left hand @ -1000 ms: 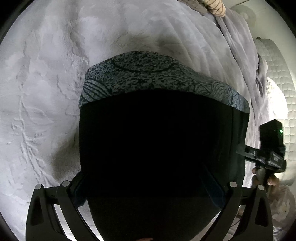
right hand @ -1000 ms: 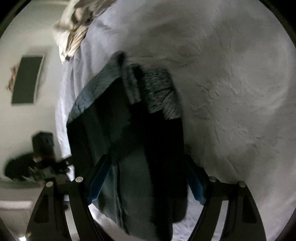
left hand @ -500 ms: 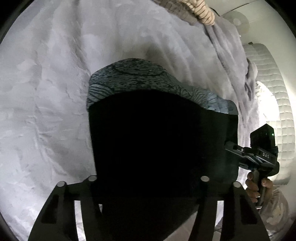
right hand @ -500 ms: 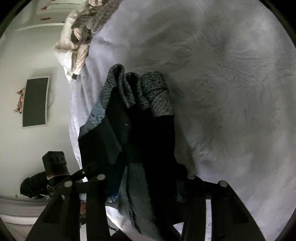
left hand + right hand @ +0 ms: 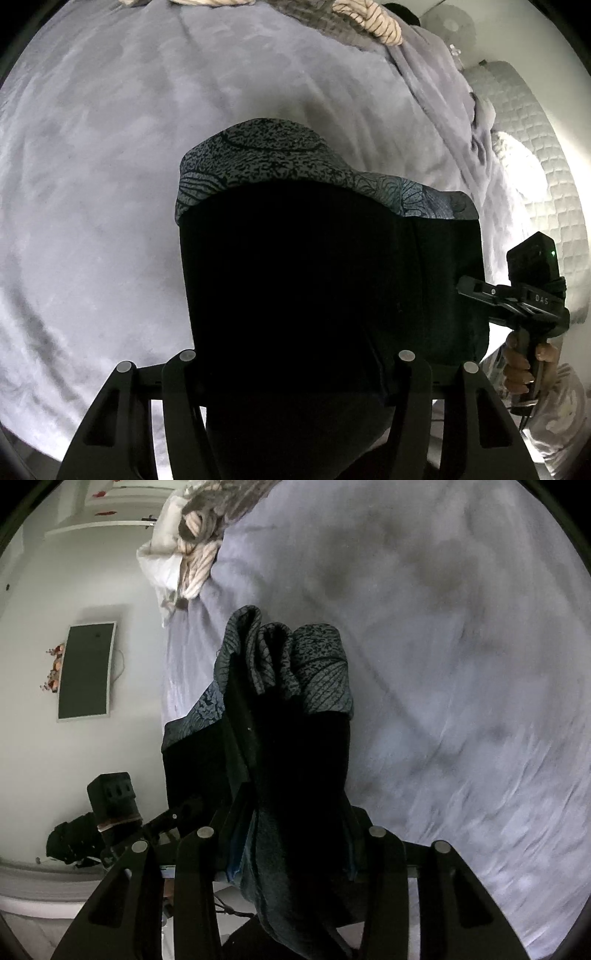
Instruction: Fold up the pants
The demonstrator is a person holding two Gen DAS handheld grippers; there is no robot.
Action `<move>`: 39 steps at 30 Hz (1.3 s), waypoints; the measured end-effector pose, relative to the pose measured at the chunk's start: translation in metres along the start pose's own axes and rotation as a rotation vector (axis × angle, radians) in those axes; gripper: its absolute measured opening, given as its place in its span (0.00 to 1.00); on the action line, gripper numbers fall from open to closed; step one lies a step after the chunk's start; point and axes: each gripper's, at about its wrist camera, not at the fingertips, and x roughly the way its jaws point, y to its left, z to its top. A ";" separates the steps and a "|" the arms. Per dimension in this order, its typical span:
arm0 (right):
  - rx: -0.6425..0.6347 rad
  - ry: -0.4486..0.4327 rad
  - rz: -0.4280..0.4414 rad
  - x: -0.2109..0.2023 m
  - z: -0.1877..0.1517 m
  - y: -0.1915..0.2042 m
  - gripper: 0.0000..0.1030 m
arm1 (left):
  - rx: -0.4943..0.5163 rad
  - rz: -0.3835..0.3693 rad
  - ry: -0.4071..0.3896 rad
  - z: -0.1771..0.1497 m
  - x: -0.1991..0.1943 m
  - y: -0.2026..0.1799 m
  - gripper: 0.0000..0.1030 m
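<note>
Two hand-held grippers hold one pair of dark pants (image 5: 325, 280) up above a bed (image 5: 110, 184) covered in pale grey bedding. The left hand-held gripper (image 5: 295, 373) is closed on the pants at their near edge, and the black cloth fills the space between its fingers. The right hand-held gripper (image 5: 291, 849) is also clamped on the pants, with bunched folds gathered between its fingers. Seen from the left wrist, the pants hang as a broad dark panel with a grey patterned band along the far edge, over the middle of the bed. Seen from the right wrist, the same cloth hangs in several loose vertical folds near the bed's left edge. A heap of striped cloth (image 5: 195, 554) lies at the far end of the bed.

Likely risks: the bunched layers in the right grip may slip unevenly, so the fold would land crooked. Since the cloth hangs near the bed's edge, lowering it there could let part of it slide off.
</note>
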 end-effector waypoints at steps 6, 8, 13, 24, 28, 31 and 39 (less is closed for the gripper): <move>0.032 0.015 -0.032 0.028 -0.039 0.000 0.43 | -0.022 0.021 0.045 -0.031 0.005 0.034 0.61; 0.042 0.045 -0.076 0.043 -0.044 -0.004 0.43 | -0.055 0.050 0.076 -0.038 0.018 0.044 0.62; 0.012 0.062 -0.248 0.058 -0.051 0.000 0.56 | -0.093 0.142 0.038 -0.049 0.017 0.058 0.70; -0.196 -0.038 -0.504 0.013 -0.062 0.047 0.30 | 0.056 0.139 -0.081 -0.051 -0.038 0.033 0.70; -0.253 -0.003 -0.471 0.026 -0.073 0.059 0.29 | 0.110 0.127 -0.019 -0.056 -0.012 0.013 0.70; -0.254 0.054 -0.494 0.047 -0.083 0.052 0.29 | 0.105 0.177 0.012 -0.062 0.010 0.017 0.70; -0.240 0.086 -0.586 0.057 -0.096 0.035 0.27 | 0.187 0.294 0.016 -0.074 0.025 -0.002 0.70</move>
